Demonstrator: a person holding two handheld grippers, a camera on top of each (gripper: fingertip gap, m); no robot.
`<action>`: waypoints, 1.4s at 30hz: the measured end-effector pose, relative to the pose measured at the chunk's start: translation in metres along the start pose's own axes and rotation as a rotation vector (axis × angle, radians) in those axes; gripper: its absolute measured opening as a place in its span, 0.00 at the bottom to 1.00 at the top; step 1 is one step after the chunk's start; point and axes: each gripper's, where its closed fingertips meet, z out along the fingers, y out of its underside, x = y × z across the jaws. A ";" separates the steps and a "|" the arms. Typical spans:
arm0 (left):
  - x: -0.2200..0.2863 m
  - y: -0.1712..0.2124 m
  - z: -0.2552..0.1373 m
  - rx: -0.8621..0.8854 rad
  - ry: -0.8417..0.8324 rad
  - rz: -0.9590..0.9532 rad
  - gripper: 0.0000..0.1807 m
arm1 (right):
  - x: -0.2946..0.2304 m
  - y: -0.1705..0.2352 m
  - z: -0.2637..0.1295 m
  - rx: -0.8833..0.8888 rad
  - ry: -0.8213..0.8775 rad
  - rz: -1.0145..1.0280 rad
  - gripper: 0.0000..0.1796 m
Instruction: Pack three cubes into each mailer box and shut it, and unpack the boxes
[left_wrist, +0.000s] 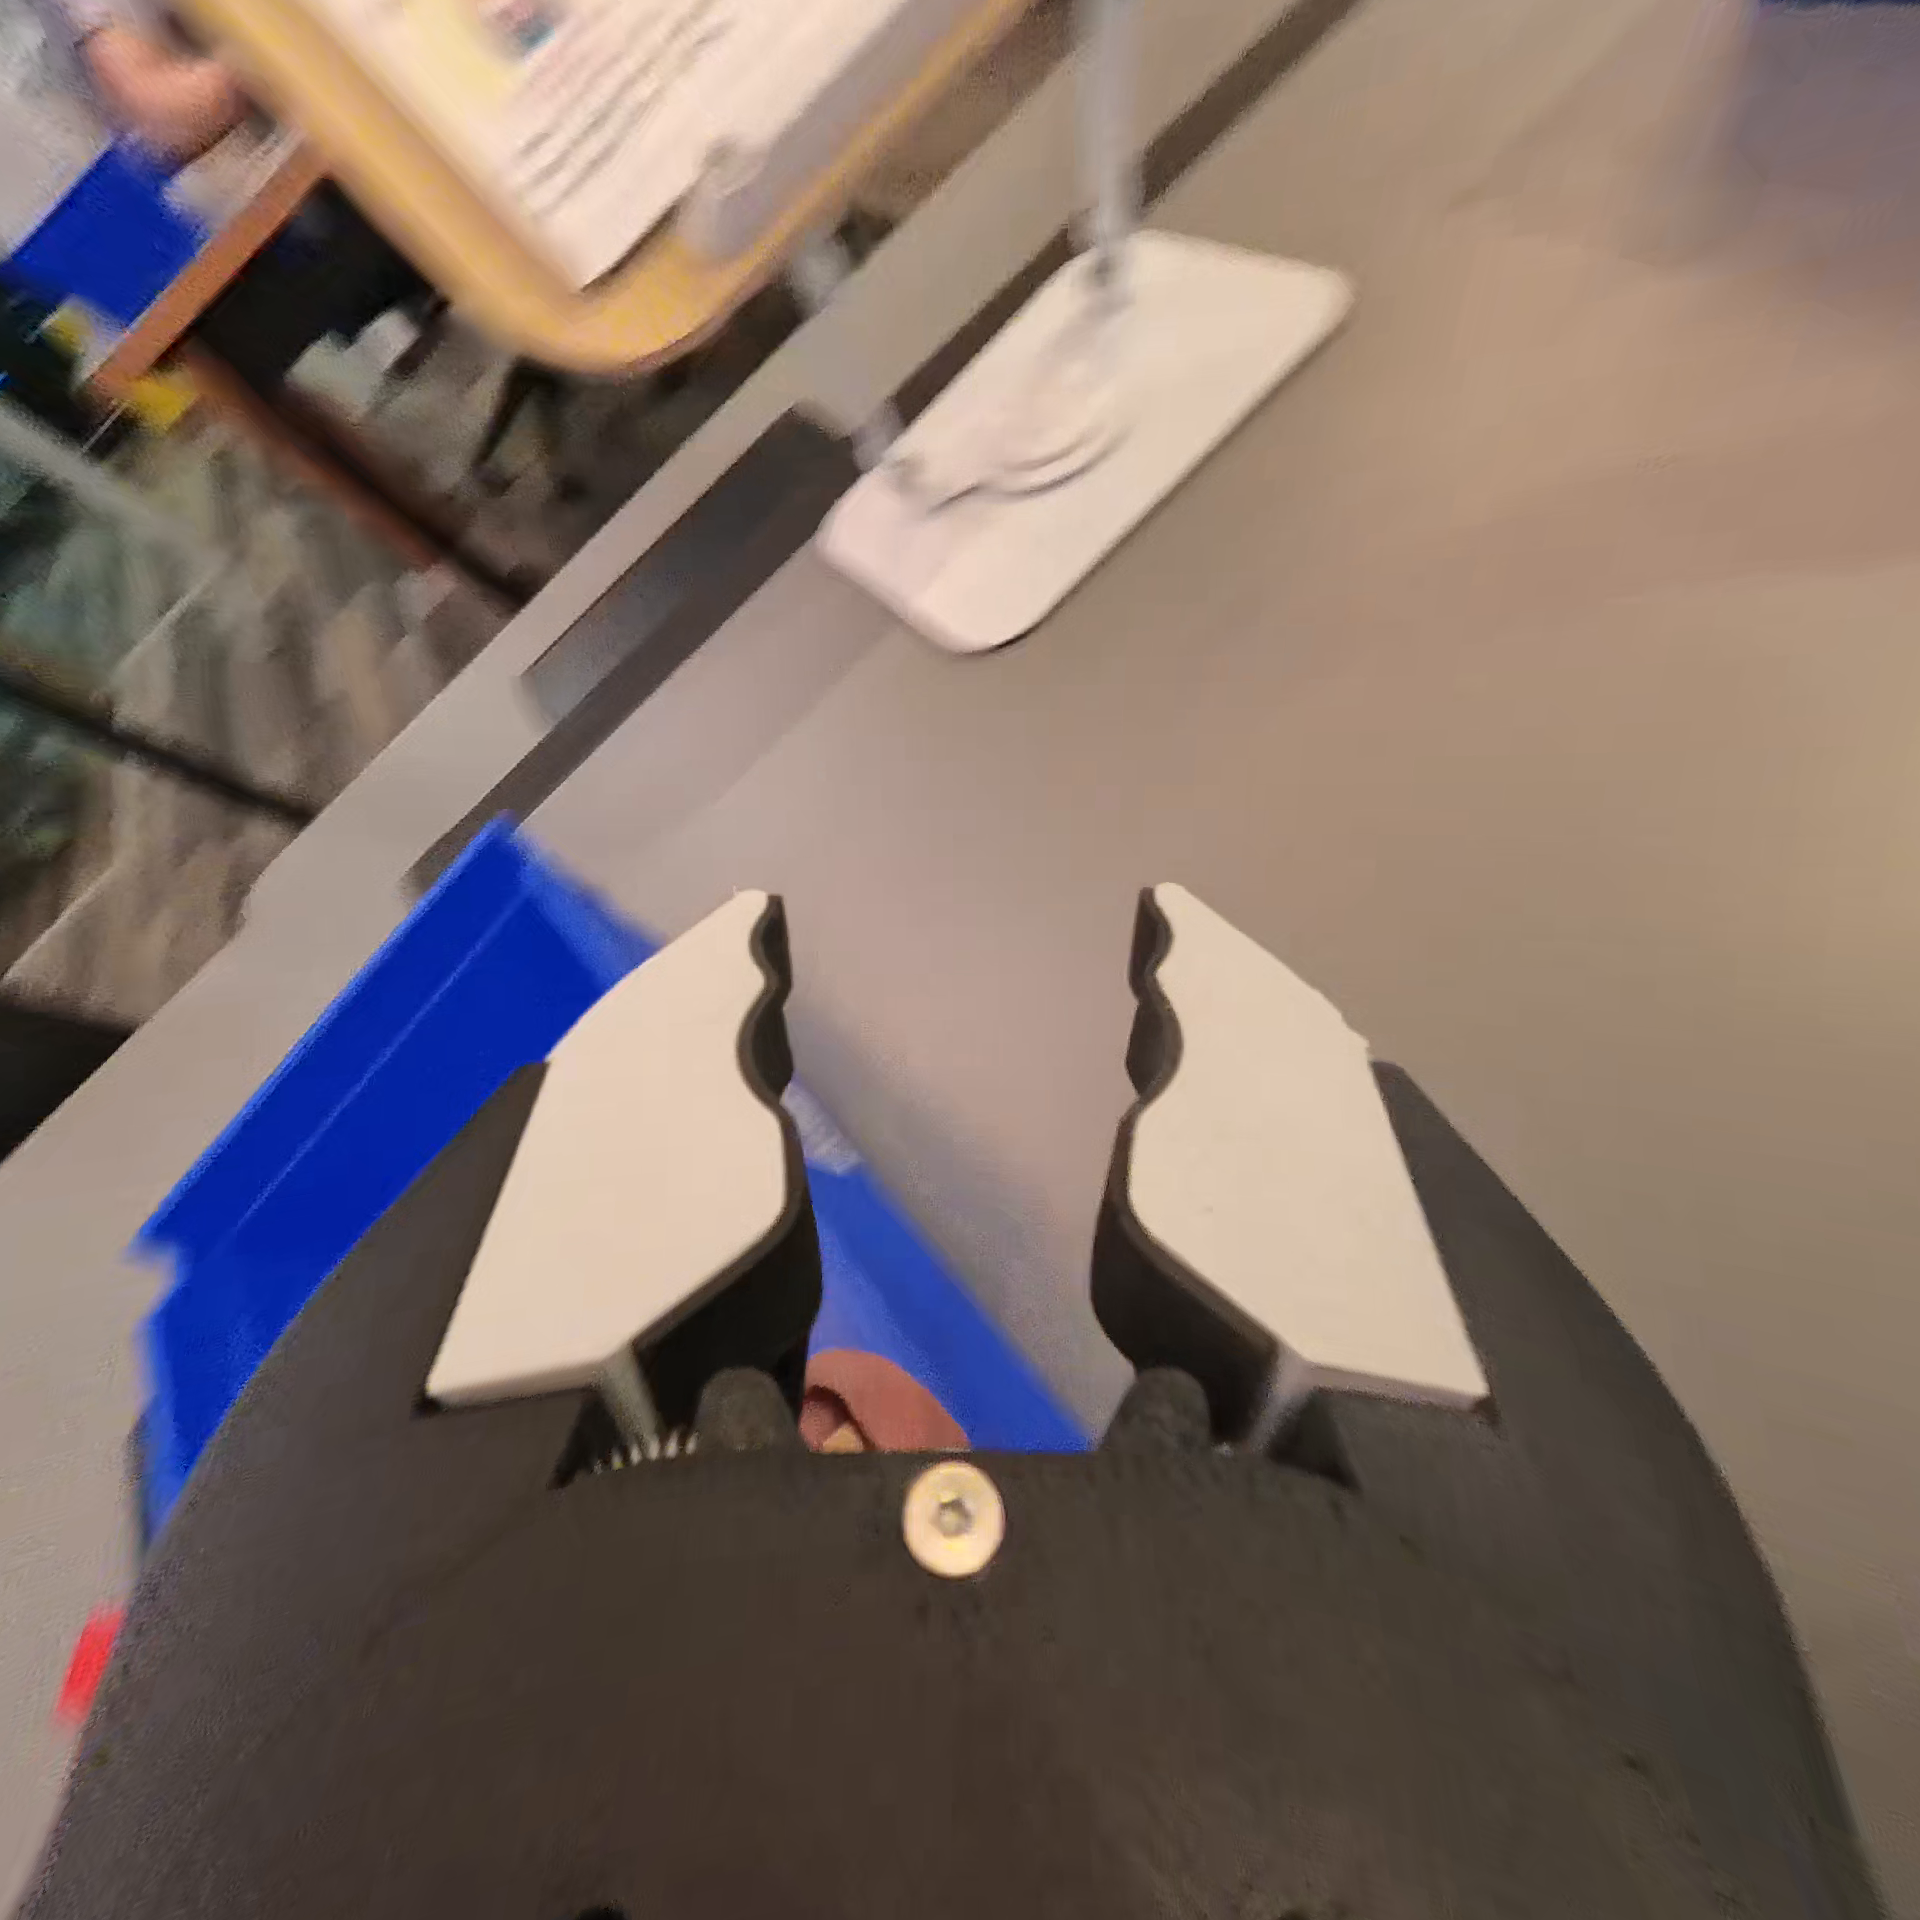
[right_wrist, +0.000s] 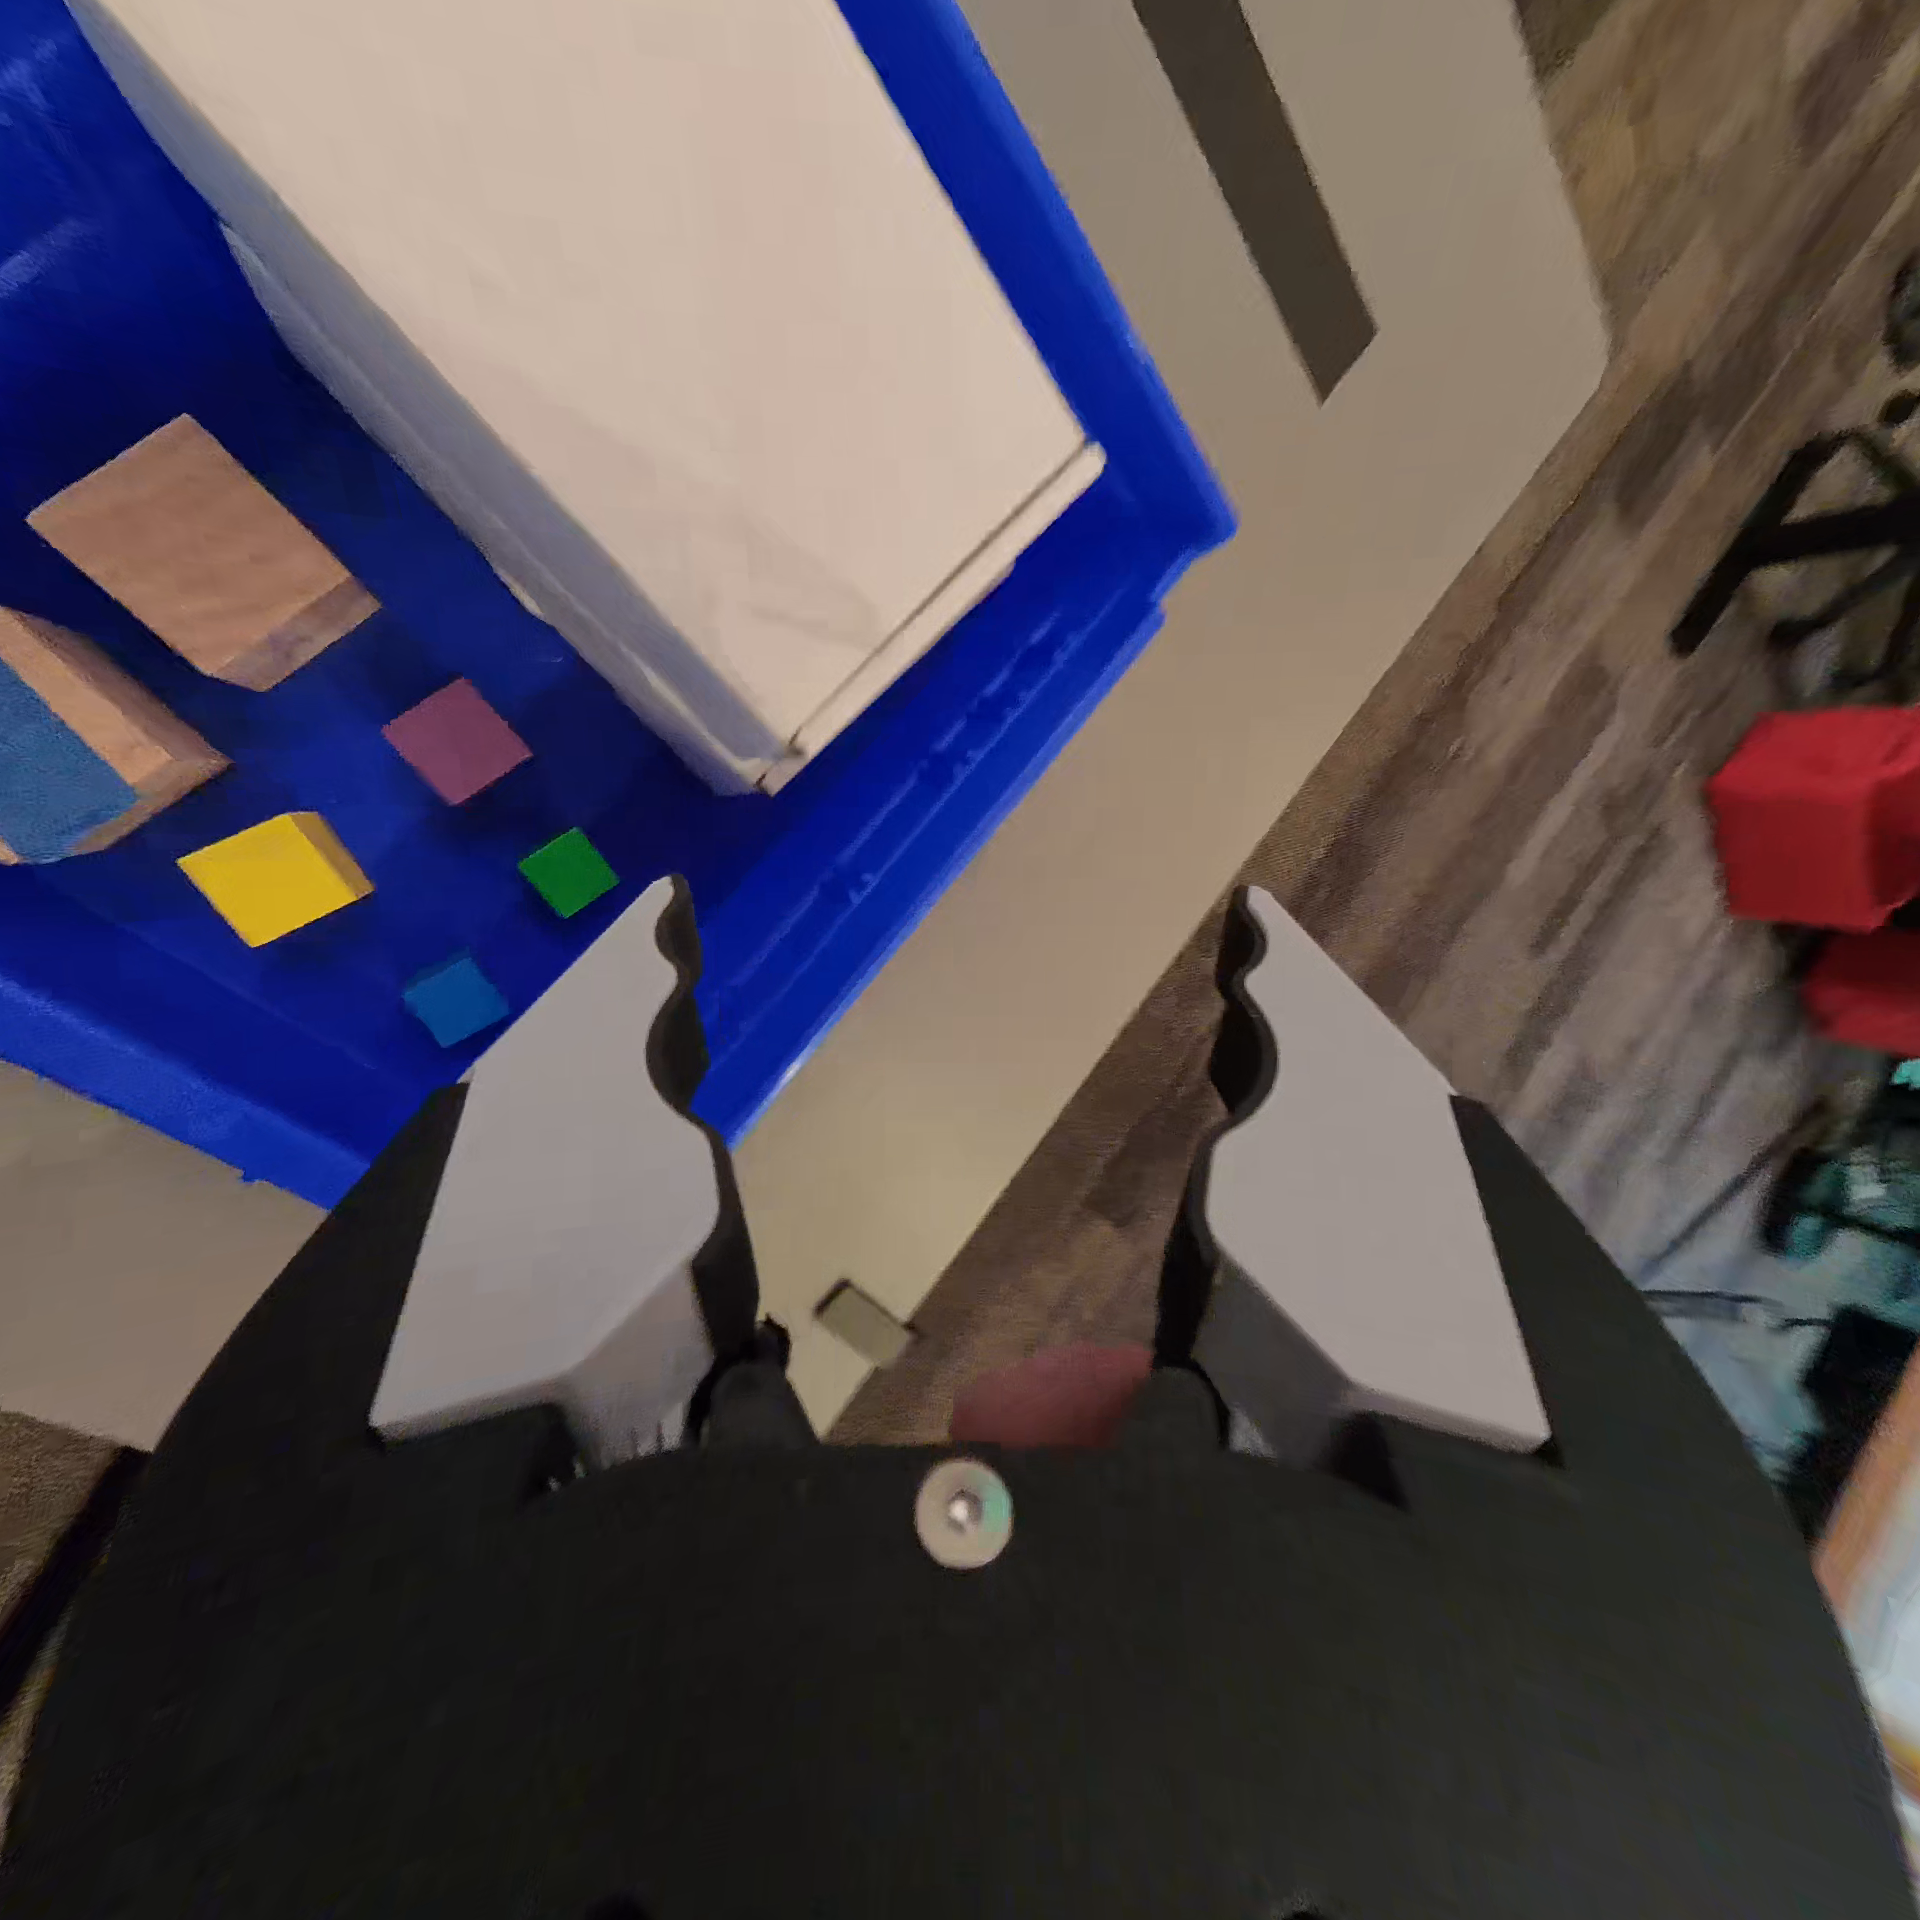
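Blue plastic formed the shallow bin (right_wrist: 1164, 499) that held everything the task needed. A closed white cardboard mailer box (right_wrist: 665, 343) lay across its twelve o'clock half in the right wrist view. Loose on the bin floor toward nine o'clock sat a purple cube (right_wrist: 457, 740), a yellow cube (right_wrist: 272, 878), a green cube (right_wrist: 567, 871), a small blue cube (right_wrist: 455, 1000) and two larger bare wooden blocks (right_wrist: 197, 551).

The right gripper (right_wrist: 956, 914) hung released with nothing between its jaws, out past the bin's corner over the grey tabletop (right_wrist: 935, 1091) and the table edge. The left gripper (left_wrist: 956, 914) was likewise spread and empty, aimed across bare table toward a white flat stand base (left_wrist: 1091, 436) at twelve o'clock, with the bin's wall (left_wrist: 343, 1091) at its eight o'clock.

Both views were smeared, which suggested fast travel. The likely risk was a finger clipping the bin's raised rim on the way in and shoving the bin. The small cubes lay near one another, so a wide-set jaw could nudge a neighbour. The box appeared to rest partly on the rim, so a bump might tip it.
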 end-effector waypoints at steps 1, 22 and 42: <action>-0.022 0.011 -0.007 -0.043 -0.066 -0.043 0.38 | -0.006 0.011 0.003 0.004 -0.030 0.044 0.54; -0.136 0.254 -0.079 -0.477 -0.277 -0.523 0.46 | -0.066 0.051 0.034 0.039 -0.280 0.369 0.30; -0.134 0.222 -0.068 -0.139 -0.206 -0.754 0.03 | -0.137 0.000 0.030 0.229 -0.189 0.439 0.12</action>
